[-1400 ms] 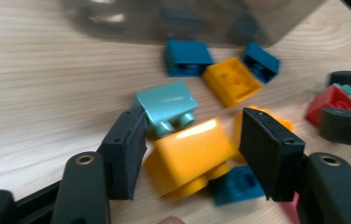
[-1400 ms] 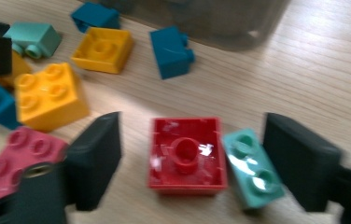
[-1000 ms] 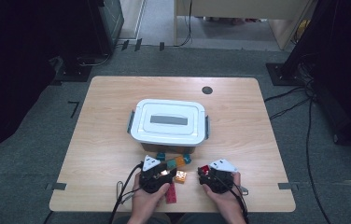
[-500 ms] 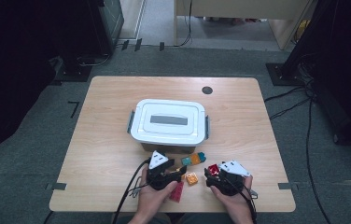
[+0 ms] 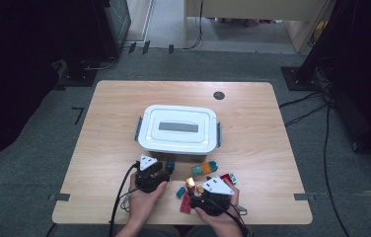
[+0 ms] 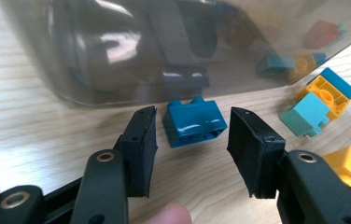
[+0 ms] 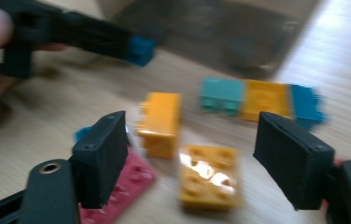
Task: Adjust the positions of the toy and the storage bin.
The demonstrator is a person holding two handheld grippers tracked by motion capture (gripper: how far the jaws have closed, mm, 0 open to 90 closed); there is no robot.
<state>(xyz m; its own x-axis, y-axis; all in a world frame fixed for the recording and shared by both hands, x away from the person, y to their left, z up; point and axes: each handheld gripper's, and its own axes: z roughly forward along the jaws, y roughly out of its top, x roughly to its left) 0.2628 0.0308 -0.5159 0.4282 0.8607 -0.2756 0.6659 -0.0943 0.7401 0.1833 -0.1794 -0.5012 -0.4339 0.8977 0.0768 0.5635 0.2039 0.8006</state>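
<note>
Directly between the open jaws of the left gripper (image 6: pixel 192 151), which have just been closing, a dark teal brick (image 6: pixel 194 122) is seen, apparently ungripped, near the bench's front edge; the right gripper (image 7: pixel 197 158) is opened wide.

A clear plastic storage box with a white lid and grey side latches (image 5: pixel 179 126) sits in the middle of the light wooden table (image 5: pixel 109 143). Just in front of its right corner lies a joined row of mint, yellow and blue toy bricks (image 5: pixel 204 169). A small black round cap (image 5: pixel 218 95) sits in the tabletop behind the box. Black cables (image 5: pixel 306 111) trail over the grey carpet floor (image 5: pixel 351 197).

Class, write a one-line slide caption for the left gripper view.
Open tongs straddle a dark teal brick lying on the wooden table beside a translucent box.
</note>
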